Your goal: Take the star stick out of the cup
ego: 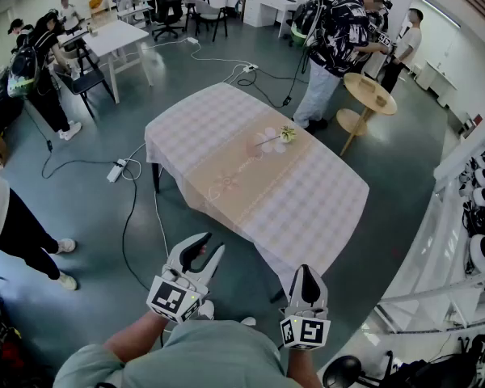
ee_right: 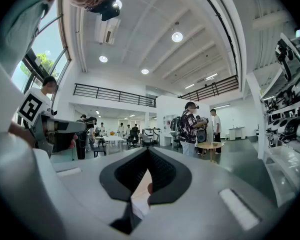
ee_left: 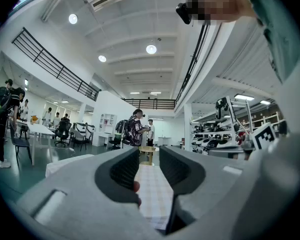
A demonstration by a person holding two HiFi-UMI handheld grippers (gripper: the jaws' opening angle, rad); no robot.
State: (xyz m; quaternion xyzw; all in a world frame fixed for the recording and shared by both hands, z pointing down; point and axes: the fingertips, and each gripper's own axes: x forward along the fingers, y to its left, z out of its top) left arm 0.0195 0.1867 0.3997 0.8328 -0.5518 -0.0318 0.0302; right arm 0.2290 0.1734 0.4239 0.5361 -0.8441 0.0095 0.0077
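1. Head view places the cup (ego: pixel 288 134) on the cloth-covered worktop (ego: pixel 307 200), toward the worktop's far edge. A thin line that is probably the star stick (ego: pixel 267 141) leans out of the cup toward the worktop's middle. It is too small to make out a star.
2. Both tongs hang off the worktop's near edge, over the floor, well apart from the cup and touching nothing on the worktop.
3. Left tongs (ego: pixel 212 243) are released. In the left gripper view (ee_left: pixel 149 151) the jaws stand apart with nothing between them, and only the worktop's cloth shows through the gap.
4. Right tongs (ego: pixel 305 272) are clenched. In the right gripper view (ee_right: pixel 148 151) the jaw tips meet and nothing is pinched between them.
5. Pose: both tongs are held low and close to the person's body, aimed at the worktop. The left tongs slant toward the worktop's near corner, with the left forearm (ego: pixel 133 338) bent behind them. The right tongs point straight ahead.
6. Count: two tongs, one cup, one stick, one worktop.
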